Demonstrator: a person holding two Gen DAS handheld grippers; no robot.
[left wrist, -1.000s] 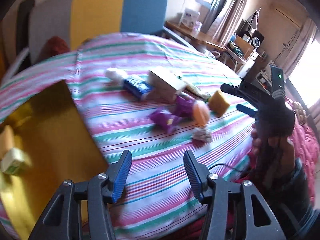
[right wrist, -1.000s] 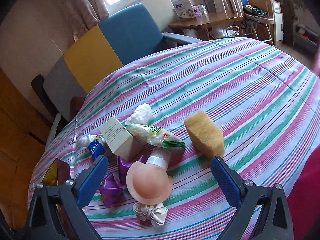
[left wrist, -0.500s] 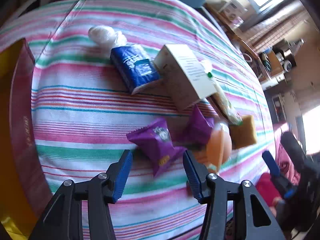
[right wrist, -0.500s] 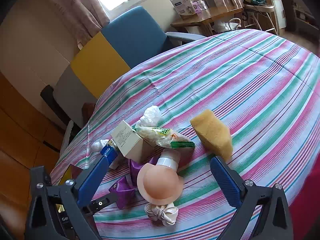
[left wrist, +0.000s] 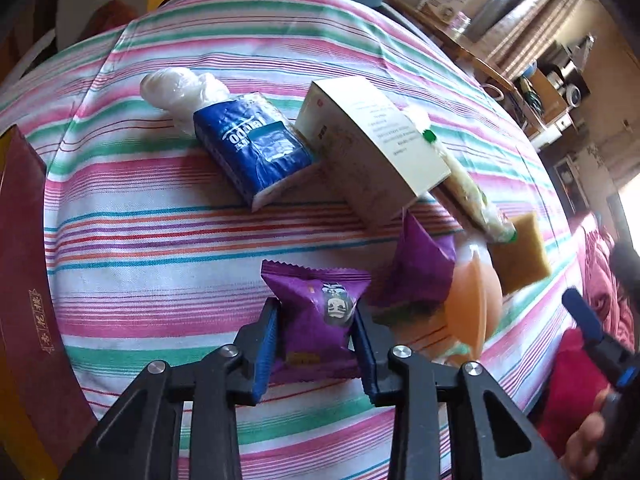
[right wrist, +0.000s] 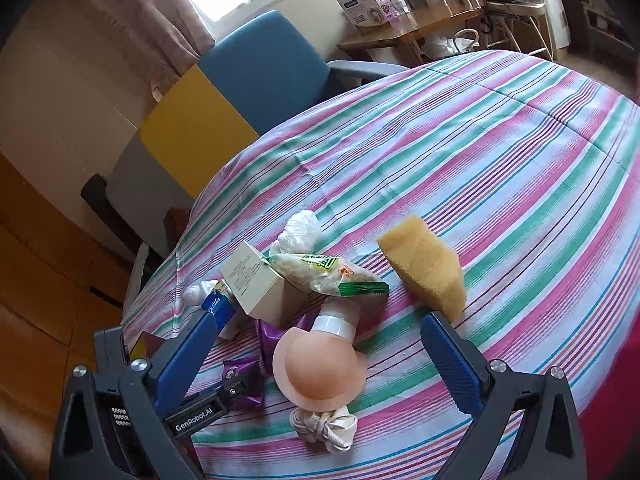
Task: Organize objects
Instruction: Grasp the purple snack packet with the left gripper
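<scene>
At the near edge of the table (left wrist: 168, 216), the left gripper (left wrist: 316, 344) has its blue pads pressed against both sides of a purple snack packet (left wrist: 320, 312), so the step in hand looks like the pick-up of this packet. The right gripper (right wrist: 320, 360) hangs spread wide and empty over a peach-coloured cup (right wrist: 320, 372). Just beyond lie a second purple packet (left wrist: 420, 272), a cream box (left wrist: 372, 152), a blue tissue pack (left wrist: 252, 144) and a yellow sponge (right wrist: 424, 268). Next, a straight lift should clear the neighbours, then carry toward the dark red box (left wrist: 24, 280) at the left edge, probably.
</scene>
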